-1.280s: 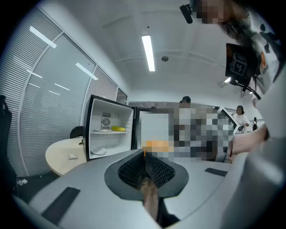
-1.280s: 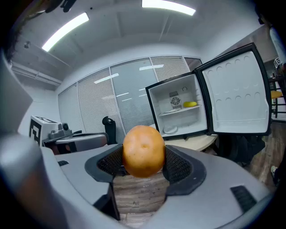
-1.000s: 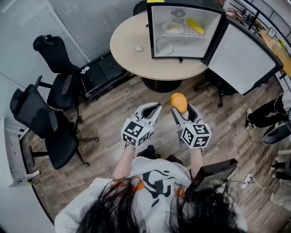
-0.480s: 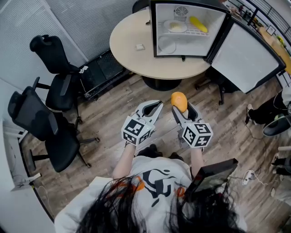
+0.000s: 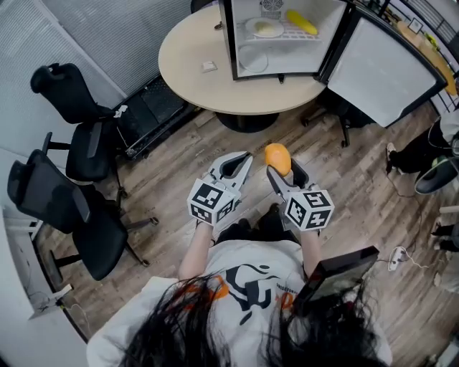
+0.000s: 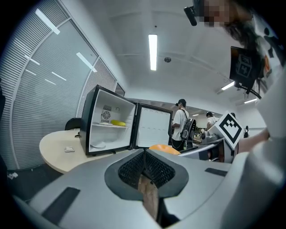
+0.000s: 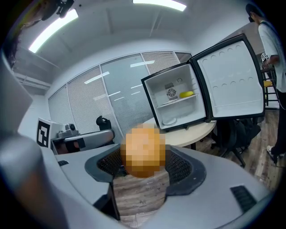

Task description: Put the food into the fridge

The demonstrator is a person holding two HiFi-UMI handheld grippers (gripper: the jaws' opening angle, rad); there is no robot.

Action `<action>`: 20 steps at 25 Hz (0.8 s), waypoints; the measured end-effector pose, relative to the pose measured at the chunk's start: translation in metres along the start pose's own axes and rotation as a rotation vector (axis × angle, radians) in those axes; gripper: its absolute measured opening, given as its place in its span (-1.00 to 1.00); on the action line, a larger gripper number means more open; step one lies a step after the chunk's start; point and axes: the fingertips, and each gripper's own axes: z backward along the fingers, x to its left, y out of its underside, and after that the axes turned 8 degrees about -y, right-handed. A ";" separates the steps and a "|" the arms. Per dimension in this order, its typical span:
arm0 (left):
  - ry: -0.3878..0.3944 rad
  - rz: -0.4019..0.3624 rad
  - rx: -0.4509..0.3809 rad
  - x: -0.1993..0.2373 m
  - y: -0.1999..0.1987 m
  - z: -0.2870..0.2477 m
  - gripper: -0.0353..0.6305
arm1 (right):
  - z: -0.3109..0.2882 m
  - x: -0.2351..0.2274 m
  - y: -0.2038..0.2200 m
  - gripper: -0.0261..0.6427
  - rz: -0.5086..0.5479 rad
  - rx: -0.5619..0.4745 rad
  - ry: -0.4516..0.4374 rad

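**Item: orange fruit** (image 5: 277, 157). Round and smooth-skinned. It was clamped between the two jaws of the right gripper (image 5: 282, 169), seated at their tips, with its upper half standing clear above them. In the right gripper view the orange fruit (image 7: 143, 151) filled the gap between the dark ribbed pads, and both jaws pressed against its sides.

**Item: left gripper** (image 5: 244, 157). It was held just beside the right gripper, on the fruit's left and not touching it. The jaws were drawn together with nothing between them, as the left gripper view confirmed (image 6: 144, 153).

**Item: fridge** (image 5: 231, 44). A small unit that stood on a round table (image 5: 192, 68), well apart from the fruit and ahead of both grippers. Its door (image 5: 380, 63) was swung fully open to the right.
- Upper shelf: a yellow item (image 5: 302, 22) and a plate (image 5: 265, 29) with pale food on it.
- Bottom: a shallow white dish (image 5: 252, 57).

**Item: small white object** (image 5: 209, 66). It lay on the tabletop, left of the fridge.

**Surroundings.** Two black office chairs (image 5: 80, 100) stood at the left on a wood floor (image 5: 172, 172).
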 end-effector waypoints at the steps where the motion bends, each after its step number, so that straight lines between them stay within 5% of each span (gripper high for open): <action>1: 0.004 0.000 0.000 -0.001 0.000 -0.002 -0.85 | 0.000 -0.002 -0.002 -0.01 -0.002 -0.003 0.005; 10: -0.010 0.008 0.002 0.010 -0.001 -0.016 -0.85 | -0.014 -0.007 -0.003 -0.01 -0.005 0.012 -0.019; 20: -0.045 -0.001 0.018 0.034 -0.014 -0.073 -0.85 | -0.045 -0.065 -0.034 -0.01 -0.027 0.011 -0.026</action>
